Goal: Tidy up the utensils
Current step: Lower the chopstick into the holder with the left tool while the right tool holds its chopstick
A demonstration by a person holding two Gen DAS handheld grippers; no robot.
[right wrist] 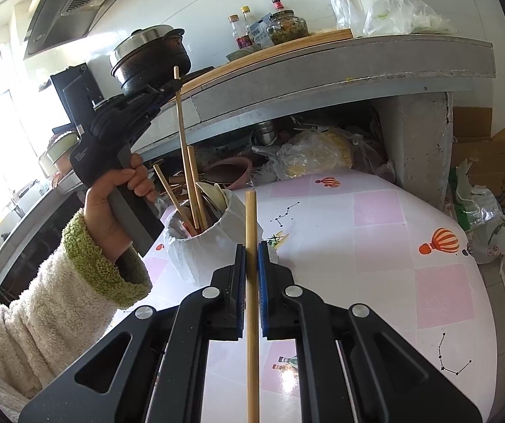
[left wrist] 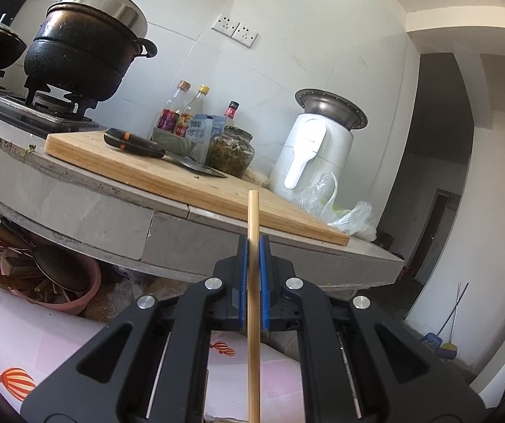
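Above the white utensil holder [right wrist: 203, 246], the left gripper [right wrist: 176, 83] is clamped on a bamboo chopstick [right wrist: 183, 141] whose lower end is already inside the holder, beside two more chopsticks and a pale spoon. Risk here: that stick leans, pinched near its top, so a release could let it tip against the rim or knock its neighbours. Nearer the camera than the holder, the right gripper [right wrist: 251, 253] pinches a second chopstick [right wrist: 251, 218], upright, its tip level with the holder's mouth. Both arms crowd one narrow opening, so they could collide. These sticks look thin, smooth and round, and could easily swivel between the blue pads [right wrist: 262, 264].
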